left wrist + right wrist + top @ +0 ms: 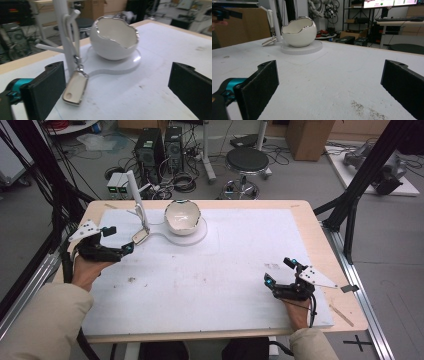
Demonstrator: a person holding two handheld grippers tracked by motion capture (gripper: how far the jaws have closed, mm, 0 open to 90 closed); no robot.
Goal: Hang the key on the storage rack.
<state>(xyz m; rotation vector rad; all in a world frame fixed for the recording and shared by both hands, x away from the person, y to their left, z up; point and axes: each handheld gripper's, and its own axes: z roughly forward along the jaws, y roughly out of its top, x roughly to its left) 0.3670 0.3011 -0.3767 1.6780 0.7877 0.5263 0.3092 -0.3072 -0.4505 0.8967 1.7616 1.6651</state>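
The small tag (pixel 75 90) hangs from the white stand (pixel 63 37), resting on the desk (pixel 210 280) just ahead of the left hand-held gripper (pixel 119 239), jaws apart, empty; seemingly just released, so backing away comes next

A wooden-edged table (pixel 320 237) carries a large white mat (pixel 240 265) that covers nearly all of its top, with grey smudges near its middle and at its near right part. On the far left part of the mat sits a flat white stand base (pixel 197 235); a white egg-shaped bowl (pixel 183 217) with a jagged silver rim rests on its round pad. Just left of the bowl a white post (pixel 136 195) rises from the base, and a small silver-edged tag (pixel 75 88) hanging from it lies with its end on the mat.
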